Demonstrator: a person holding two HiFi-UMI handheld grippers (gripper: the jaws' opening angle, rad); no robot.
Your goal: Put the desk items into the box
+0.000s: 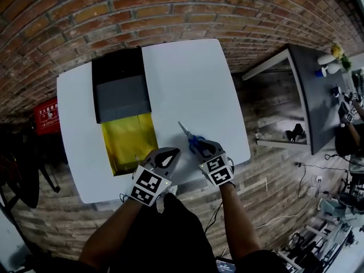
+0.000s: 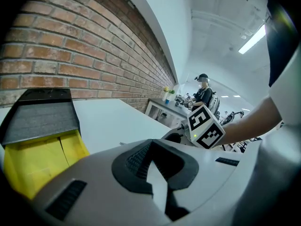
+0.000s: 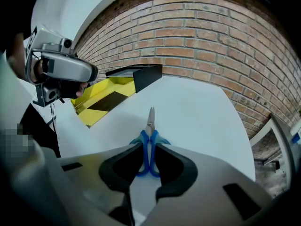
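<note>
right gripper is clamping blue scissors by handles half-hidden in head view | left gripper is gripping nothing, jaws together | yellow-lined box ahead-left

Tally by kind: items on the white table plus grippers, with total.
box: 1
scissors: 1
grippers: 2 (left gripper, right gripper)
Total: 4

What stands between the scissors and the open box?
Only bare table lies between the scissors in the right gripper and the box. The left gripper sits at the box's near corner, close beside that path.
</note>
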